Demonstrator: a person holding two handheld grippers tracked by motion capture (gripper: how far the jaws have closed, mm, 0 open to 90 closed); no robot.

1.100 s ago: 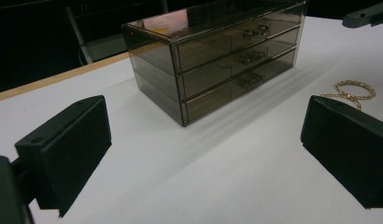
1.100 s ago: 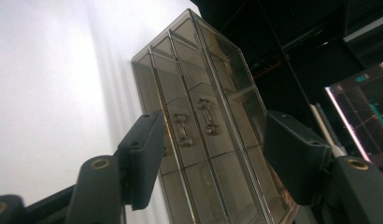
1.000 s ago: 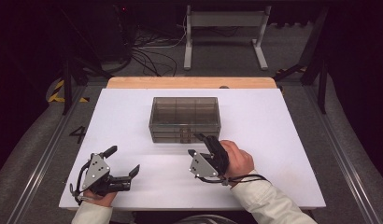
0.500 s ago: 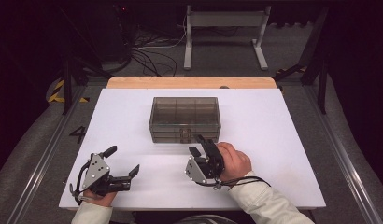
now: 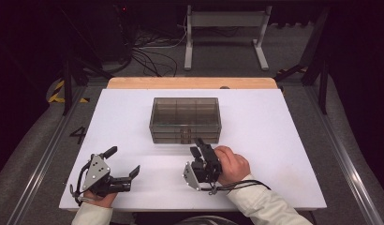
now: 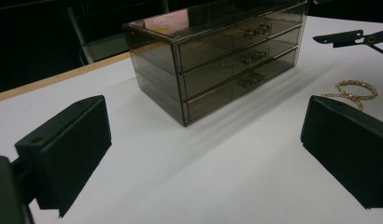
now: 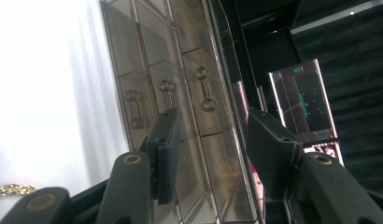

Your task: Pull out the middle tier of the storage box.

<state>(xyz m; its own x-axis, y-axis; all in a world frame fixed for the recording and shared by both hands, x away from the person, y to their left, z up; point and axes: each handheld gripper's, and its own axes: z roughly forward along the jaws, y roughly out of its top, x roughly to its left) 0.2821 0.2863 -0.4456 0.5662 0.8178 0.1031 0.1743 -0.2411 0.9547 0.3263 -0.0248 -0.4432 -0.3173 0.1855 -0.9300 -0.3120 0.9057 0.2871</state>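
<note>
Grippers flank smoked drawer chest, gold chain on the table

Jaws of the right gripper (image 5: 198,146) stand partly apart with nothing between the pads, and they have just been closing. In the right gripper view they frame the front of the smoke-tinted transparent plastic three-drawer chest (image 7: 180,93), whose small metal bar handles (image 7: 204,88) lie just beyond the fingertips; the view is rolled, so the drawers run as upright strips. Beside the lower jaw in that view, at the frame's bottom left corner, lies part of a thin gold chain bracelet (image 7: 12,189) on the white tabletop (image 7: 45,84), apart from both pads.

The left gripper (image 5: 121,161) holds its jaws wide and released, gripping nothing. Seen along them in the left gripper view, the chest (image 6: 217,51) stands ahead between the two black pads, well beyond their tips, all three drawers pushed in. The gold chain (image 6: 354,90) lies coiled on the table just past the right-hand pad, close to the far-off right gripper (image 6: 353,37), touching neither.

From the high view the chest (image 5: 185,119) sits mid-table, the right gripper just in front of its lower right corner, and the left gripper well apart near the table's (image 5: 284,140) near left edge.
</note>
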